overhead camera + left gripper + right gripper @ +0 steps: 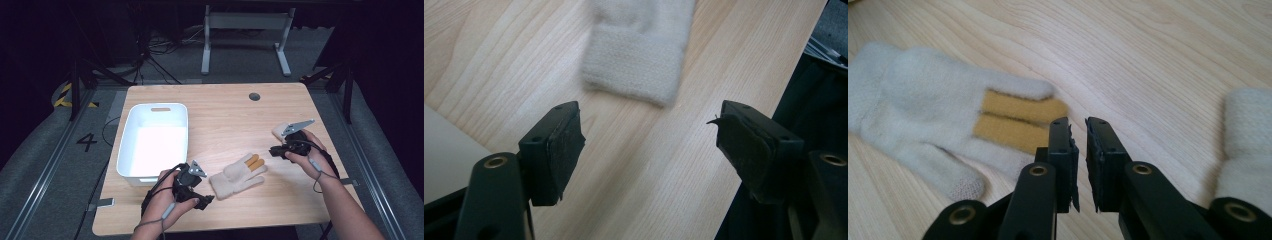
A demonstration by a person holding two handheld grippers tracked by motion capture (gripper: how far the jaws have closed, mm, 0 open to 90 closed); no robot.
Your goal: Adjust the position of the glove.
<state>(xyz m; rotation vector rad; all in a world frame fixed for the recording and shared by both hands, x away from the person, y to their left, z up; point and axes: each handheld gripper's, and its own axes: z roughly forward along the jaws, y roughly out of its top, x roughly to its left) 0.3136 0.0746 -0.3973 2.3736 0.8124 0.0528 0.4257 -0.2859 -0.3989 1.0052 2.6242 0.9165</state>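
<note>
Cream knitted glove point(237, 176) with two mustard-yellow fingers lies flat on the light wooden table point(225, 110), near the front edge and roughly midway between the person's two hands. Its ribbed cuff points toward the left gripper point(204, 200) and its fingers point toward the right gripper point(274, 150).

From above, the left gripper sits low at the table's front, just beside the glove's cuff, held in the person's left hand point(162, 202). In the left gripper view, its two black jaws stand wide apart with bare wood between them, and the blurred cuff of the glove point(634, 67) lies just ahead of them, not touching either pad.

The right gripper is held in the person's right hand point(305, 155), off to the right of the glove's fingertips. In the right gripper view, its jaws are nearly closed, with only a thin slit between the pads and nothing held in it. The glove point(948, 120) lies just to the left of those jaws, its yellow fingers reaching close to the jaw tips.

A second cream knitted glove point(1248, 145) lies at the right edge of that view; from above, a bit of it point(278, 131) peeks out beyond the right gripper.

A white rectangular plastic bin point(131, 145) stands on the table's left side, well apart from the first glove.
</note>
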